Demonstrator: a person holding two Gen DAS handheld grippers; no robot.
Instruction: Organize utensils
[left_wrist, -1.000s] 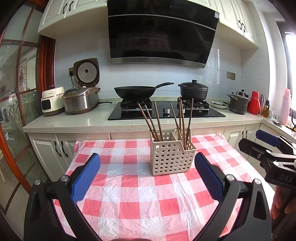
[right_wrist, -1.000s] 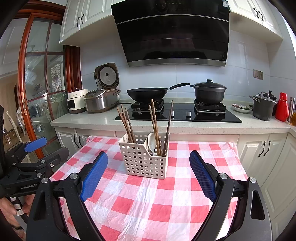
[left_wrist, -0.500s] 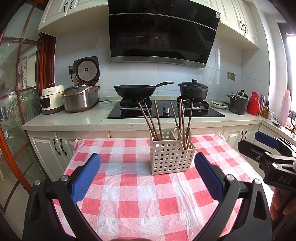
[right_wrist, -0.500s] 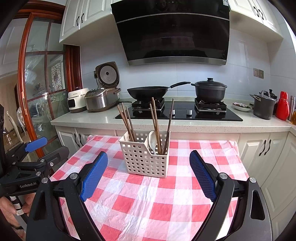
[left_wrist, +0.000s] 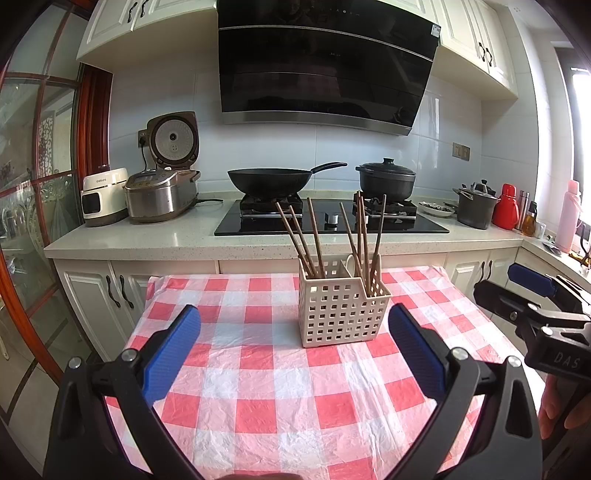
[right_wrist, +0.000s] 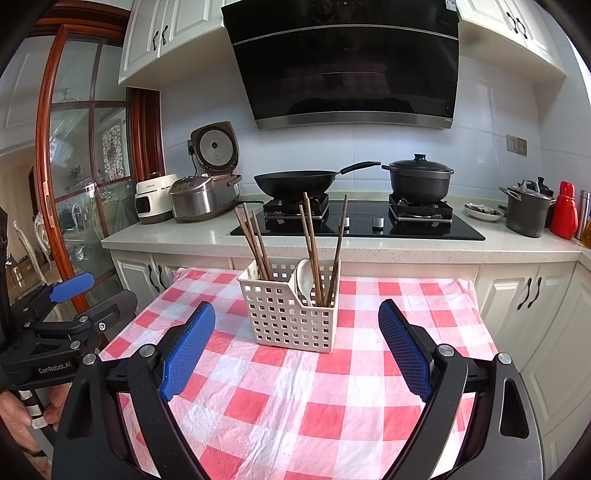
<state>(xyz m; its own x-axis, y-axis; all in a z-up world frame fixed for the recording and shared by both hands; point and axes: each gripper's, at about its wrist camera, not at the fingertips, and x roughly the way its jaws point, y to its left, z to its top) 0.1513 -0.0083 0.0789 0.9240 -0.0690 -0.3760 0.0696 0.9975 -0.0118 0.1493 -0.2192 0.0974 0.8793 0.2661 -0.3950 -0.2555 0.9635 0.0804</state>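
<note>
A white perforated utensil basket (left_wrist: 341, 314) (right_wrist: 291, 319) stands upright on the red-and-white checked tablecloth (left_wrist: 258, 369) (right_wrist: 332, 387). Several brown chopsticks (left_wrist: 314, 236) (right_wrist: 310, 236) lean out of its two compartments, and a white spoon (right_wrist: 304, 278) rests in the right one. My left gripper (left_wrist: 295, 347) hovers open in front of the basket with nothing between its blue pads. My right gripper (right_wrist: 297, 349) is likewise open and empty, a little nearer than the basket. Each gripper also shows at the edge of the other's view.
Behind the table runs a counter with a black hob (left_wrist: 332, 221), a wok (left_wrist: 269, 181), a lidded pot (left_wrist: 386, 181), a rice cooker (left_wrist: 162, 192) and a red flask (left_wrist: 504, 206). White cabinets (right_wrist: 524, 295) stand close to the table's right side. A glass door (right_wrist: 74, 166) is at left.
</note>
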